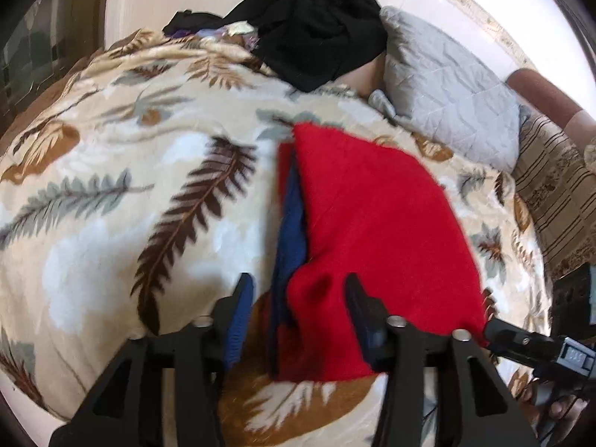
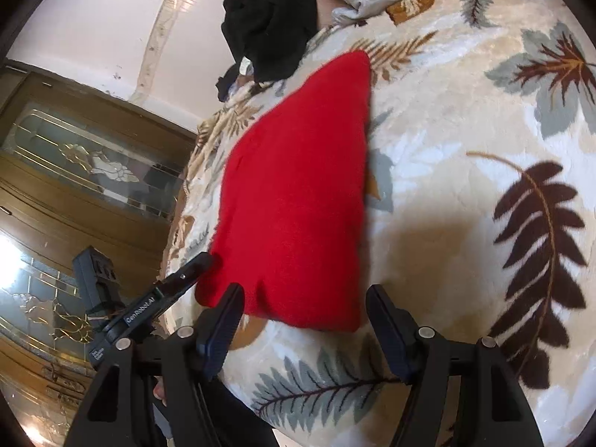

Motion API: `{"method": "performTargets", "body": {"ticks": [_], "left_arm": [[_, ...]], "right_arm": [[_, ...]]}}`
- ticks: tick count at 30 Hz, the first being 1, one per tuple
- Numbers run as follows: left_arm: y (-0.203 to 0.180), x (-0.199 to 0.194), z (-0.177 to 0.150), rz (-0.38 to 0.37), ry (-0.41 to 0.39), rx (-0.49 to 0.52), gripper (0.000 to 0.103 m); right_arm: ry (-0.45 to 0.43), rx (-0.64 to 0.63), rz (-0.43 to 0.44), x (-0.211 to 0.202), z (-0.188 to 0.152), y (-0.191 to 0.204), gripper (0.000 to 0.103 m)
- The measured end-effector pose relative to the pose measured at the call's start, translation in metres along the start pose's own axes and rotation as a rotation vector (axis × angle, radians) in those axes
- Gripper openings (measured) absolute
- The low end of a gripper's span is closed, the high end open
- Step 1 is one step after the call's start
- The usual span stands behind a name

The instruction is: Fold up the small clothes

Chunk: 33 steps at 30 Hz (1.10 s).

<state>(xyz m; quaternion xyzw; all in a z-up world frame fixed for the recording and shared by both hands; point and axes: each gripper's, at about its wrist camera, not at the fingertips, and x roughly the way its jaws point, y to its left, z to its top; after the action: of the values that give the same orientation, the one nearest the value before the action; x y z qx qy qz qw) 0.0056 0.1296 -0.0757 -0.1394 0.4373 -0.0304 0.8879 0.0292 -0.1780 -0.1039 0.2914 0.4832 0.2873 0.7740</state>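
Observation:
A red knitted garment (image 1: pixel 372 223) with a blue inner layer (image 1: pixel 290 216) lies folded on the leaf-patterned blanket (image 1: pixel 130 186). My left gripper (image 1: pixel 298 294) is open, its jaws astride the garment's near edge. In the right wrist view the red garment (image 2: pixel 298 193) lies just ahead of my right gripper (image 2: pixel 305 305), which is open with the near edge between its jaws. The left gripper (image 2: pixel 197 268) shows there at the garment's left corner. The right gripper's finger (image 1: pixel 499 329) shows in the left wrist view at the garment's right corner.
A heap of black clothes (image 1: pixel 316 33) lies at the far end of the bed beside a grey quilted pillow (image 1: pixel 447 93). A striped cushion (image 1: pixel 551 186) sits at the right. A wooden glass-panelled cabinet (image 2: pixel 74 171) stands beyond the bed's edge.

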Motion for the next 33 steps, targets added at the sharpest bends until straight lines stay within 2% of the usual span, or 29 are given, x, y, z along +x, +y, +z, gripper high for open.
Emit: {"method": "performTargets", "body": {"ticks": [1,4,8,10,11,12,14,16,18,21,23,24,25,26,27,30,33], "left_arm": [[-0.003,0.001,0.006,-0.01,-0.014,-0.007,0.064],[-0.01,0.008,0.02,-0.046,-0.021,-0.022,0.065],[-0.012,0.036,0.03,-0.118,0.025,-0.063,0.065],[-0.013,0.052,0.03,-0.11,0.056,-0.052,0.065],[-0.012,0.061,0.03,-0.073,0.073,-0.041,0.065],[-0.007,0.071,0.028,-0.081,0.102,-0.059,0.065],[0.006,0.076,0.027,-0.156,0.123,-0.139,0.059],[0.008,0.069,0.03,-0.165,0.121,-0.139,0.051],[0.004,0.061,0.032,-0.189,0.106,-0.115,0.051],[0.01,0.068,0.032,-0.215,0.115,-0.129,0.071],[0.014,0.083,0.028,-0.223,0.148,-0.132,0.071],[0.013,0.081,0.029,-0.23,0.141,-0.117,0.067],[0.013,0.081,0.031,-0.251,0.156,-0.123,0.048],[0.013,0.082,0.032,-0.279,0.171,-0.133,0.043],[0.012,0.08,0.035,-0.275,0.169,-0.135,0.037],[0.0,0.068,0.039,-0.267,0.143,-0.099,0.032],[-0.027,0.05,0.043,-0.324,0.098,-0.074,0.032]], "right_arm": [[-0.005,-0.003,-0.001,0.0,0.005,-0.001,0.072],[-0.023,0.003,-0.015,0.003,0.025,-0.005,0.072],[-0.002,0.03,-0.004,0.023,0.053,-0.01,0.072],[0.03,0.038,0.0,0.043,0.064,-0.013,0.072],[0.039,0.041,-0.007,0.05,0.067,-0.013,0.072],[0.057,0.04,-0.005,0.06,0.069,-0.014,0.072],[0.072,0.028,-0.003,0.07,0.068,-0.013,0.061],[0.065,0.0,-0.017,0.069,0.066,-0.007,0.06],[0.062,0.0,-0.015,0.066,0.067,-0.006,0.059],[0.04,0.04,-0.001,0.067,0.071,-0.014,0.068],[0.059,0.046,-0.002,0.077,0.074,-0.016,0.071],[0.075,0.022,0.002,0.083,0.075,-0.013,0.069],[0.079,-0.004,-0.017,0.084,0.076,-0.009,0.063],[0.084,-0.028,-0.043,0.084,0.078,-0.002,0.058],[0.082,-0.047,-0.049,0.08,0.08,0.004,0.049],[0.055,-0.155,-0.069,0.055,0.082,0.035,0.044],[-0.003,-0.198,-0.077,0.016,0.084,0.046,0.044]]}}
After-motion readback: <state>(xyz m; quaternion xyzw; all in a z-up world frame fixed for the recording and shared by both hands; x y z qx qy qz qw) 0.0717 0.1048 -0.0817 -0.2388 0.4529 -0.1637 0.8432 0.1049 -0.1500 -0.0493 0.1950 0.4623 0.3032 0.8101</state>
